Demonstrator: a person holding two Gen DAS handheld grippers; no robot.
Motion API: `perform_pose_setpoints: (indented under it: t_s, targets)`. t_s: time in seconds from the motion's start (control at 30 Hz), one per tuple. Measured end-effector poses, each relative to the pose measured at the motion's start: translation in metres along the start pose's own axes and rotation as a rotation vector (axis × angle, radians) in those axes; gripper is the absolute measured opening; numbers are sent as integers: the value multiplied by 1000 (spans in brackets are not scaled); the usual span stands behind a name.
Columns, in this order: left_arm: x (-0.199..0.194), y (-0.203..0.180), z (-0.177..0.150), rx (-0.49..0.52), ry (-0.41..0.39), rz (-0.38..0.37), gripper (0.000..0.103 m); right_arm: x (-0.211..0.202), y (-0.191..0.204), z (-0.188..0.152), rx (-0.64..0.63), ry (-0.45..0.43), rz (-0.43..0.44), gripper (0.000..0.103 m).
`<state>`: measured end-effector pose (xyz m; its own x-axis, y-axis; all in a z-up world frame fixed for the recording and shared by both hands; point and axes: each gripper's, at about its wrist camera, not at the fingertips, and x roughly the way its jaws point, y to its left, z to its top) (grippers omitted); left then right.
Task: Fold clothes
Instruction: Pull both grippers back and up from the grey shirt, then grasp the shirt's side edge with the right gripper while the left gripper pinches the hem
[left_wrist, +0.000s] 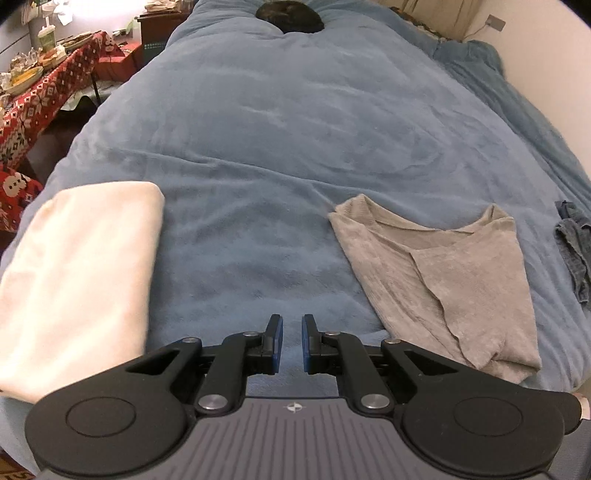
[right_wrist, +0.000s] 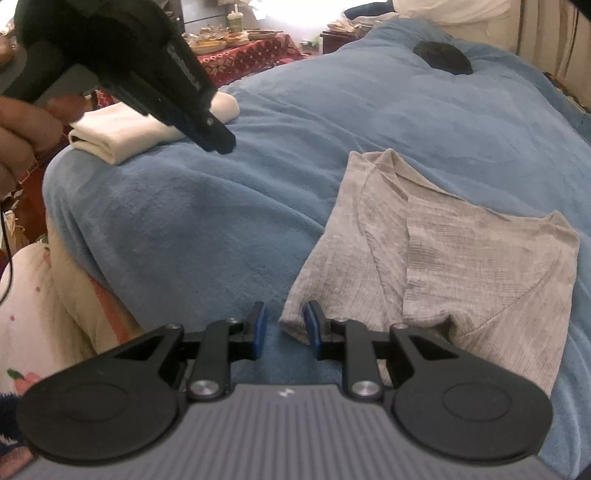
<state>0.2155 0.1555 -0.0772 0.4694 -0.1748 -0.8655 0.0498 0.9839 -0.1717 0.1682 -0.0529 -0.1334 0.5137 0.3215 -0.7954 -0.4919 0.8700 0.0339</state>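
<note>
Grey shirt (right_wrist: 436, 258) corner sits between the right tool (right_wrist: 284, 325), parted, unclamped (left tool (left_wrist: 291, 332) nearly together, empty, farther off).

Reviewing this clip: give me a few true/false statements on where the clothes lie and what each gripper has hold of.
1. A folded white cloth lies on the blue blanket, apart from the grey shirt. True.
2. The left gripper holds the white cloth. False: nothing is between its pads, and they stand almost together over bare blanket.
3. The grey shirt is folded into a neat square. False: it lies partly folded, with its neckline still showing.
4. The right gripper is at the grey shirt's near corner. True: the corner lies between its fingers, but they do not clamp it.
5. A dark round object sits at the bed's far end. True.
</note>
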Motion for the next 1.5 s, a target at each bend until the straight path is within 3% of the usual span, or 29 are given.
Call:
perform_pose_setpoints:
  t_s: [0.07,0.13,0.23,0.7,0.73,0.8,0.93,1.07,1.2,1.27,1.33,1.5]
  targets:
    - [-2,0,-1,-2,-1,-6,9,3,1,0,3,5,-10,23]
    - [-2,0,-3,1,0,-10,13,3,0,1,14,3,-16,12]
    - [3,-1,-6,2,13,-15,15,1,-3,2,33,-3,-23,6]
    - [20,-13,-3,-56,47,-35,15,-32,-33,12,164,-89,-6,5]
    - [24,-15,3,-65,37,-38,17,-33,-35,11,173,-91,-1,5]
    - [33,-20,16,-80,13,-46,33,-35,-40,11,192,-94,9,5]
    - [67,-27,49,-104,4,-64,34,-35,-43,9,210,-92,18,5]
    - [102,-25,76,-149,38,-93,33,-37,-45,9,213,-102,23,5]
    - [127,-23,88,-198,95,-143,20,-37,-52,10,228,-105,34,5]
    - [134,-22,91,-217,110,-169,20,-37,-54,9,235,-102,38,5]
    - [140,-23,94,-225,120,-175,8,-37,-55,9,237,-101,41,5]
    - [137,-28,95,-208,105,-162,3,-39,-55,10,240,-100,34,5]
